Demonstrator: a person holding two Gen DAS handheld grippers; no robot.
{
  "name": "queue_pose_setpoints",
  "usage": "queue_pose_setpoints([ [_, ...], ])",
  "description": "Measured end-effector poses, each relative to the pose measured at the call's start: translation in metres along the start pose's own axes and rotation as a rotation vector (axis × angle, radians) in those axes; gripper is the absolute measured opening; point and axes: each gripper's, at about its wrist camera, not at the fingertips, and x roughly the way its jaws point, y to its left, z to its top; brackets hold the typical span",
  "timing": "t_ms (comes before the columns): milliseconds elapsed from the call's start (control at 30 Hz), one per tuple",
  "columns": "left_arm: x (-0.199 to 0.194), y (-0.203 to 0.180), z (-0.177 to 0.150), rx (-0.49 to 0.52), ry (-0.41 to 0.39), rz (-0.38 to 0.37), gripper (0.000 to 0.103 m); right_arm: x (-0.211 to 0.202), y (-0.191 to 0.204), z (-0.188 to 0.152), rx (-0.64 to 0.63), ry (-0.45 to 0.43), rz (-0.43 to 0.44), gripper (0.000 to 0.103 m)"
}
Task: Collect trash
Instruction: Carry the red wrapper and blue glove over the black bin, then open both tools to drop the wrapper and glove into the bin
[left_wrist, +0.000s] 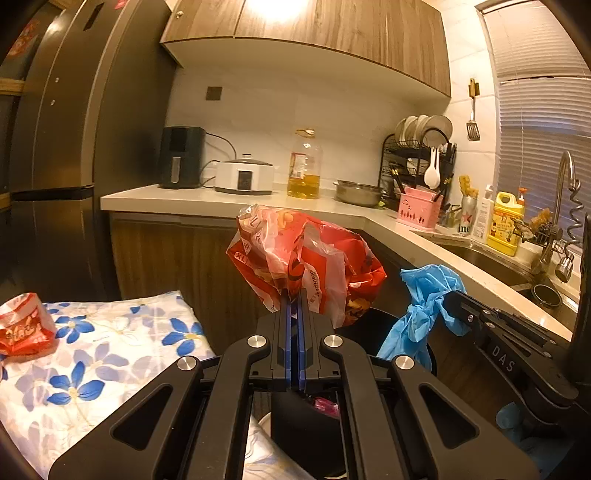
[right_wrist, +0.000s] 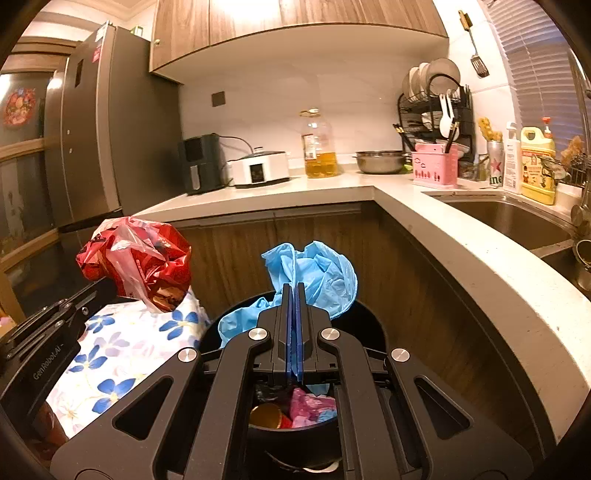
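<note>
My left gripper (left_wrist: 294, 295) is shut on a crumpled red and clear plastic wrapper (left_wrist: 303, 254), held in the air past the table's edge; the wrapper also shows in the right wrist view (right_wrist: 136, 254). My right gripper (right_wrist: 293, 291) is shut on a crumpled blue plastic bag (right_wrist: 314, 269), held just above a black trash bin (right_wrist: 369, 325). The blue bag also shows in the left wrist view (left_wrist: 424, 295). The bin holds pink and red trash (right_wrist: 306, 406). Another red wrapper (left_wrist: 26, 325) lies on the floral tablecloth (left_wrist: 110, 354).
A white L-shaped counter (right_wrist: 461, 251) wraps behind and right of the bin, with a sink (right_wrist: 517, 218), oil bottle (left_wrist: 304, 166), steel bowl (left_wrist: 358, 192), cookers and a dish rack (left_wrist: 421, 155). A dark fridge (left_wrist: 66, 147) stands on the left.
</note>
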Motion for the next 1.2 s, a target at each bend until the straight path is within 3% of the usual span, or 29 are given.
queue_pose_setpoints([
  [433, 0.037, -0.022, -0.011, 0.041, 0.061, -0.068, 0.002, 0.016, -0.016, 0.002, 0.022, 0.022, -0.022, 0.002],
  [900, 0.063, -0.025, -0.023, 0.052, 0.126, -0.092, 0.005, 0.035, -0.019, 0.001, 0.032, 0.057, -0.023, 0.004],
  [967, 0.063, -0.024, -0.025, 0.05, 0.129, -0.094, 0.027, 0.038, -0.022, 0.0, 0.045, 0.072, -0.022, 0.014],
  [1033, 0.062, -0.021, -0.027, 0.032, 0.127, -0.095, 0.047, 0.04, -0.024, -0.002, 0.056, 0.077, -0.024, 0.036],
  [1067, 0.061, -0.018, -0.027, 0.025, 0.126, -0.095, 0.047, 0.04, -0.026, -0.002, 0.061, 0.075, -0.023, 0.047],
  [1100, 0.061, -0.017, -0.028, 0.023, 0.128, -0.093, 0.047, 0.039, -0.026, -0.003, 0.063, 0.072, -0.027, 0.047],
  [1200, 0.056, -0.01, -0.03, 0.011, 0.126, -0.066, 0.061, 0.039, -0.028, -0.005, 0.07, 0.08, -0.035, 0.051],
])
